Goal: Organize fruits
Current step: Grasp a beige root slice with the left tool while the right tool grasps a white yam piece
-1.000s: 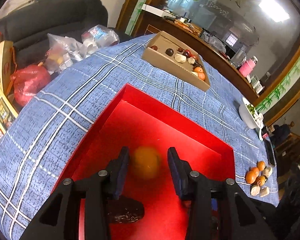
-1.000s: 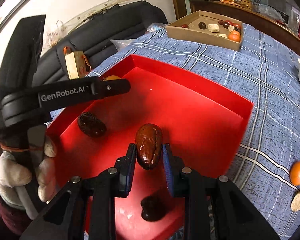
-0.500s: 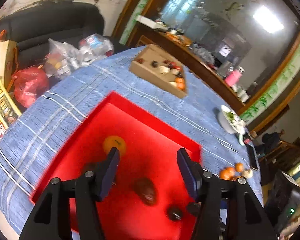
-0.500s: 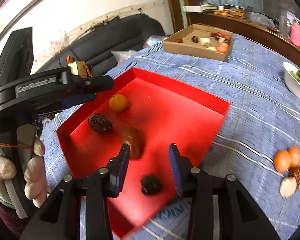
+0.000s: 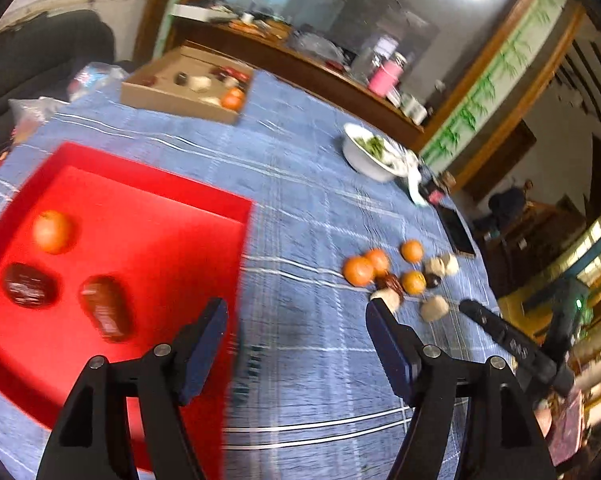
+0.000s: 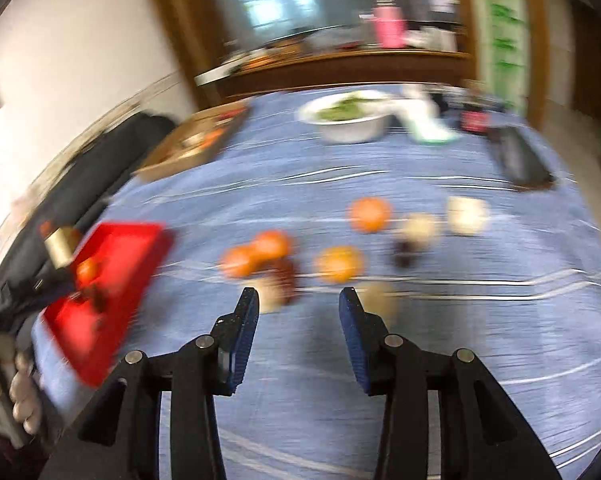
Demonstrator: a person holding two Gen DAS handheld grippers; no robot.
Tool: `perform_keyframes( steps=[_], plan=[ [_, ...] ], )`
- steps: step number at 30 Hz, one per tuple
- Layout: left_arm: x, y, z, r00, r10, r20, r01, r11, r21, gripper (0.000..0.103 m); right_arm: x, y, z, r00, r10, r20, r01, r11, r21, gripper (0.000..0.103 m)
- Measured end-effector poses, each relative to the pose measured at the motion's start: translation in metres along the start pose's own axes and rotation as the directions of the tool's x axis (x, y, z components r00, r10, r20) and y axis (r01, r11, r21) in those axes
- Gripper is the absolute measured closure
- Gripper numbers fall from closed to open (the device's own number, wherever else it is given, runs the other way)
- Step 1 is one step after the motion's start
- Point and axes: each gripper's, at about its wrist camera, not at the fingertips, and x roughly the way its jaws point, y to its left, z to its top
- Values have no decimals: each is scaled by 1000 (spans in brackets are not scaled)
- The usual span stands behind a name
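**Q:** Fruits: where do they lie at this moment, and how do the jaws stand?

**A:** Three pieces sit in the red tray (image 5: 148, 184): one orange fruit (image 5: 52, 232) and two dark dates (image 5: 106, 308). The loose pile (image 5: 396, 276) of orange, dark and pale pieces rests on the blue checked cloth (image 5: 300, 184), well apart from the tray. The left gripper (image 5: 296, 340) hovers over the cloth just beside the tray's edge; its jaws have just been opening and now stand spread with nothing between them. The right gripper (image 6: 298, 322) points at the near side of the pile; its jaws are parted and empty, having opened only slightly of late.

**Q:** What could go wrong from here?

**A:** The pile is tightly packed, with several pieces touching. A jaw pushed into it may nudge a round fruit (image 6: 340, 264) so that it rolls off across the cloth. The right wrist view is heavily smeared, so which piece lies nearest its jaws cannot be told with confidence; it is probably a pale one (image 6: 376, 300). Both grippers appear aimed at the same pile, and the right one already shows near the left one's view edge, so a collision is a fair risk.
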Motion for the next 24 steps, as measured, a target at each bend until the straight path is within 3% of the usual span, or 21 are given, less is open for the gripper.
perform_keyframes(
  steps=[4, 13, 16, 24],
  plan=[
    [14, -27, -8, 999, 7, -33, -5, 997, 71, 29, 21, -25, -1, 1000, -1, -30, 1, 1000, 29, 62],
    [45, -62, -12, 998, 34, -47, -27, 989, 145, 34, 44, -23, -7, 998, 50, -30, -51, 998, -25, 61],
    [65, -80, -12, 997, 44, -57, -32, 979, 200, 39, 46, -14, -9, 997, 60, -42, -63, 996, -69, 67],
    [112, -109, -18, 994, 79, -78, -49, 942, 333, 42, 46, -6, -14, 999, 18, -50, -23, 993, -116, 70]
  ],
)
